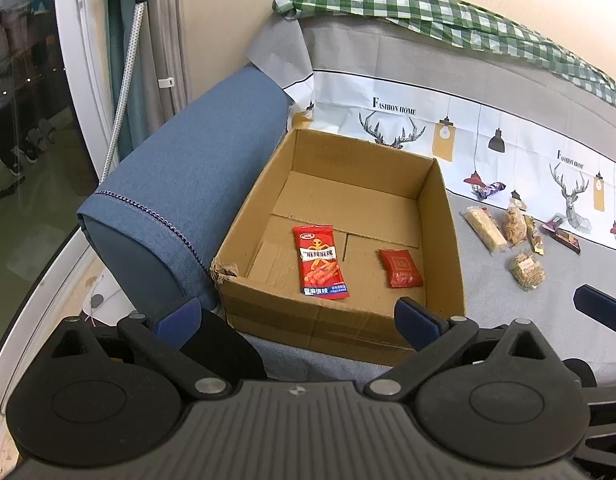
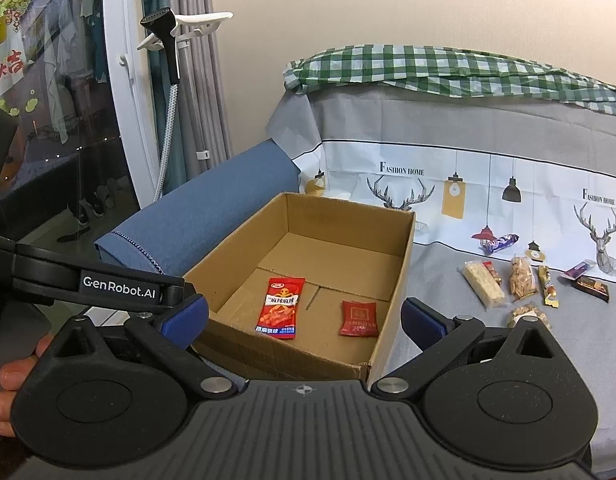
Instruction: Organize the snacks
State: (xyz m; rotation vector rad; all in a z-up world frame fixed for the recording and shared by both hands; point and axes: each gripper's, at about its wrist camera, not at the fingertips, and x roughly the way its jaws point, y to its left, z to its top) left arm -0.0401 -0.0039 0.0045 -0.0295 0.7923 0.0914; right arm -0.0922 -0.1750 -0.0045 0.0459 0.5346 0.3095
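We hold both grippers back from the open brown cardboard box, which sits on the grey cloth-covered sofa seat against the blue fabric armrest. That spot likely keeps the box from sliding. Our left gripper has its blue-padded jaws spread wide with nothing between them. The right gripper is just as wide apart and empty.

Two snacks already lie flat on the box floor: a long red spicy-strip packet and a small square red sachet, apart from each other. The rest wait in a loose cluster on the seat to the right of the box (well apart from it): a pale wrapped bar, a clear bag of crisps and a purple wrapped sweet, among others. We judge that the right gripper is better placed to fetch them.
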